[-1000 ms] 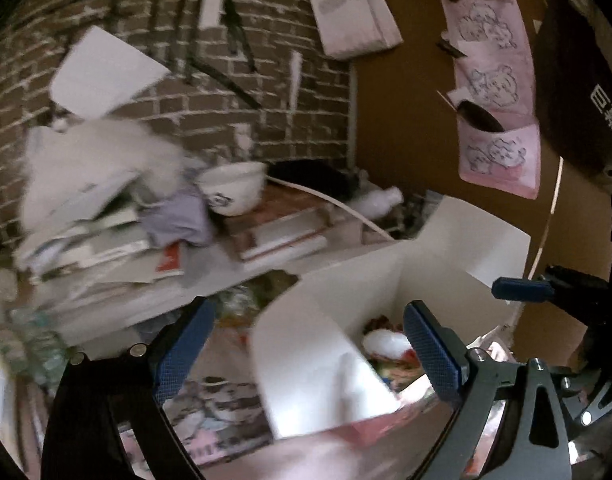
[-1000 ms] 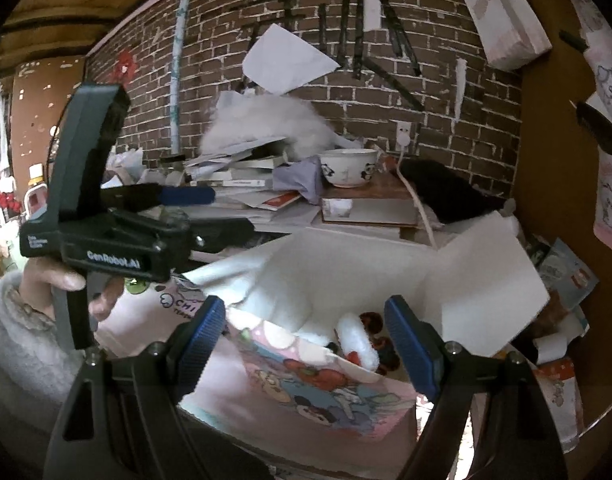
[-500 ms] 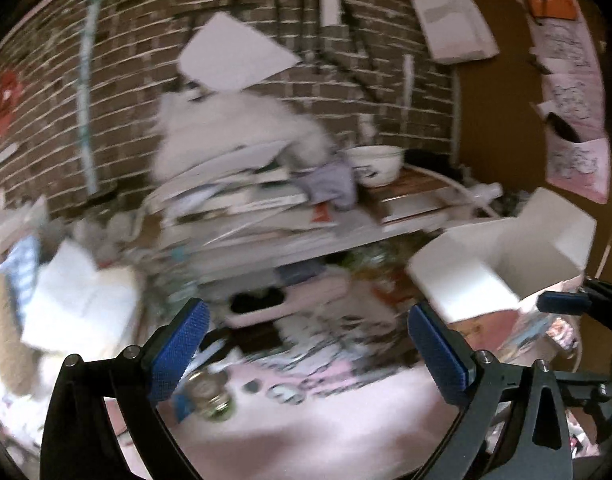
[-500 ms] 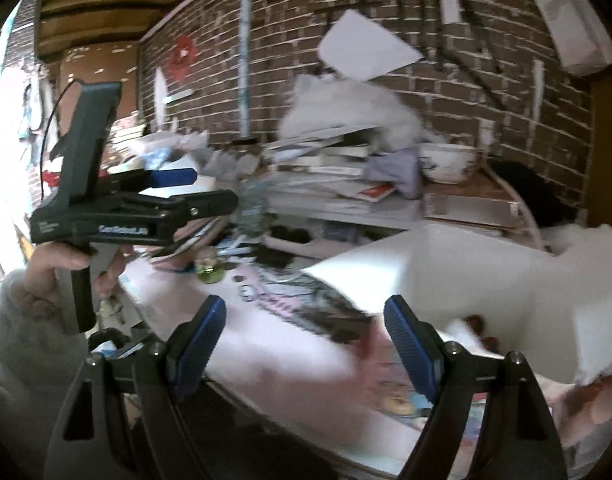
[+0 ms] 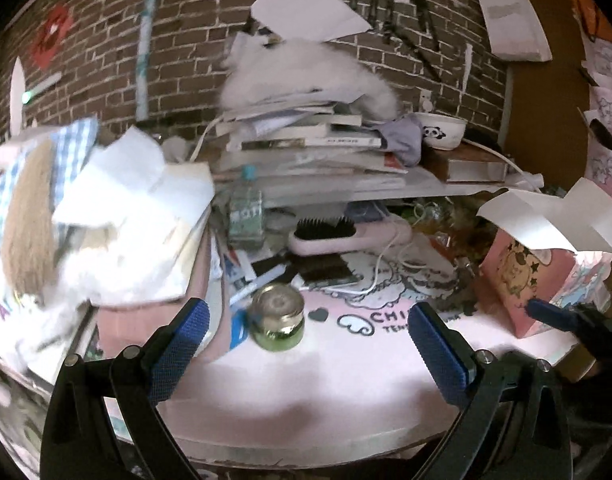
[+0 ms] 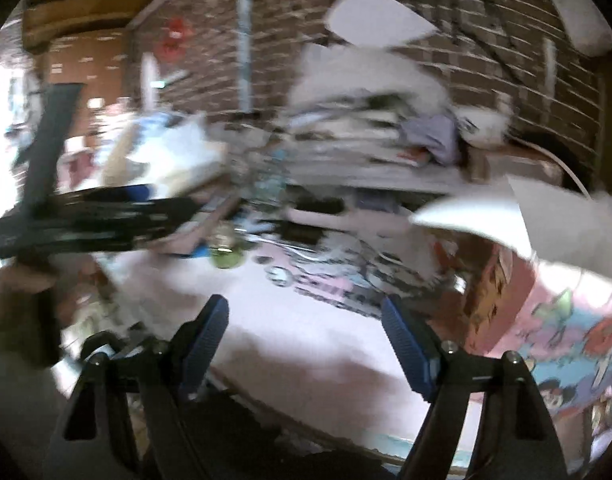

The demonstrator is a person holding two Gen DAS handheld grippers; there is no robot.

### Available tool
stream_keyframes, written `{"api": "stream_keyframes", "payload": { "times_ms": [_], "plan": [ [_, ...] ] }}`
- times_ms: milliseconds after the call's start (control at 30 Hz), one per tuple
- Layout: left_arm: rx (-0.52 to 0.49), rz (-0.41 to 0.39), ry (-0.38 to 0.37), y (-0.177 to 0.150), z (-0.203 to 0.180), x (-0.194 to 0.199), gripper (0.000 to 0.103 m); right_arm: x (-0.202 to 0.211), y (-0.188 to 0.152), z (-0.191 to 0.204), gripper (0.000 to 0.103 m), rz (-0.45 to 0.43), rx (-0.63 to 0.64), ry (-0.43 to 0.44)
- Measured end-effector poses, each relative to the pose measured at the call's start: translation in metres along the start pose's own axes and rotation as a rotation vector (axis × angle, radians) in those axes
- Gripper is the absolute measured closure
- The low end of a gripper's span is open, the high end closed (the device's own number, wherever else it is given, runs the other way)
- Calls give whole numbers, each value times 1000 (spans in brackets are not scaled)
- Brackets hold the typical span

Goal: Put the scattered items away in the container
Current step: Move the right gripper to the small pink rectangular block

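Pink all over: the surface [image 5: 346,376] is covered by a pink cartoon mat, and the small green glass jar [image 5: 278,318] is left standing upright near its left side, just beside a messy pile of papers [image 5: 138,236], probably because it hasn't been collected yet. The left gripper [image 5: 306,348] is held spread wide with nothing between its jaws, lined up roughly on the jar, so that looks like the next pick. The pink box [image 5: 546,280] with its white flaps folded open is parked at the right, well apart from the jar, ready to be filled. The right gripper [image 6: 304,344] has just been narrowed a bit but is empty and apart; its view is badly blurred.
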State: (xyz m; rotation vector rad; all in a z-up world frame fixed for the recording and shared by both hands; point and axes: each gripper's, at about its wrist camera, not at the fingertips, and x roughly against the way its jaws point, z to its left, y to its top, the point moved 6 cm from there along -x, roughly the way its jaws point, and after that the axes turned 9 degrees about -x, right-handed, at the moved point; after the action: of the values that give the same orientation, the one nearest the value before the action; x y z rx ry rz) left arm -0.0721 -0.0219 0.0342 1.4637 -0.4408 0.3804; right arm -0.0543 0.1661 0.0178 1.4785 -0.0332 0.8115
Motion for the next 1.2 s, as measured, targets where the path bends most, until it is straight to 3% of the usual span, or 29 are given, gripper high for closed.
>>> {"api": "stream_keyframes", "payload": {
  "times_ms": [200, 400, 733, 933, 1100, 1167, 1200],
  "plan": [
    [42, 3, -32, -11, 13, -9, 3, -48, -7, -21, 54, 12, -22, -248],
    [58, 18, -108, -19, 4, -21, 3, -66, -2, -60, 54, 6, -82, -441],
    [41, 31, -176, -29, -16, -41, 3, -71, 2, -97, 56, 16, -127, -570],
    [35, 21, -192, -27, -19, -43, 3, -85, -10, -102, 56, 85, -150, -551],
    [36, 32, -202, -28, -23, -47, 3, -85, -11, -102, 56, 76, -158, -546],
    [35, 44, -206, -30, -27, -49, 3, -85, -12, -103, 61, 76, -170, -529],
    [35, 49, -205, -30, -28, -50, 3, -84, -12, -103, 71, 75, -173, -521]
  ]
}}
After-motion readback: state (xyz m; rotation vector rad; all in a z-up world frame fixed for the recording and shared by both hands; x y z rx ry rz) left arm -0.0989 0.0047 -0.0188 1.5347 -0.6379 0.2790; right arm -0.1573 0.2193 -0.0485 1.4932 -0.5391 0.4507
